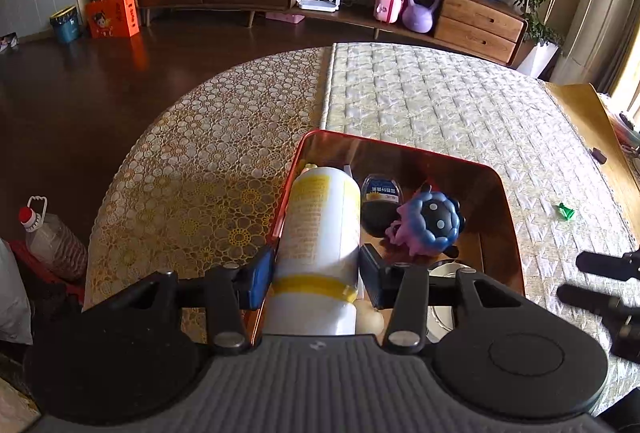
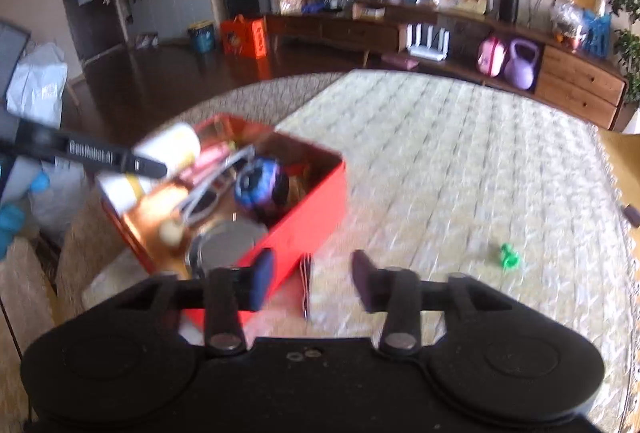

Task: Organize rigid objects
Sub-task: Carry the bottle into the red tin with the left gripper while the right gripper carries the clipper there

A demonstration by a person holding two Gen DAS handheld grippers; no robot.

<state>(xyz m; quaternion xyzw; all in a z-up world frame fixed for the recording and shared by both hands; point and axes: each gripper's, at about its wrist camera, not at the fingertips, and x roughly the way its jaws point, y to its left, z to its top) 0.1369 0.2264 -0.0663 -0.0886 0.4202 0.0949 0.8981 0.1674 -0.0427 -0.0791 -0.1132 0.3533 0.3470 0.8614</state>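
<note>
My left gripper point(image 1: 318, 278) is shut on a white and yellow bottle point(image 1: 320, 217), which lies lengthwise over the left side of an open red tin box point(image 1: 400, 147). Inside the box are a blue spotted toy point(image 1: 434, 223) and a dark oval container point(image 1: 380, 205). In the blurred right wrist view, my right gripper point(image 2: 314, 283) stands open just outside the red tin box's point(image 2: 304, 209) near wall. A thin dark red flat thing point(image 2: 307, 279) stands on edge between its fingers, touching neither pad. The bottle point(image 2: 172, 149) and the left gripper's finger point(image 2: 80, 151) show at the left.
A small green piece point(image 1: 564, 212) point(image 2: 510, 257) lies on the quilted table cover to the right of the box. Glasses point(image 2: 208, 193) and a round metal lid point(image 2: 228, 245) sit in the box. A plastic jug point(image 1: 52, 237) stands on the floor to the left.
</note>
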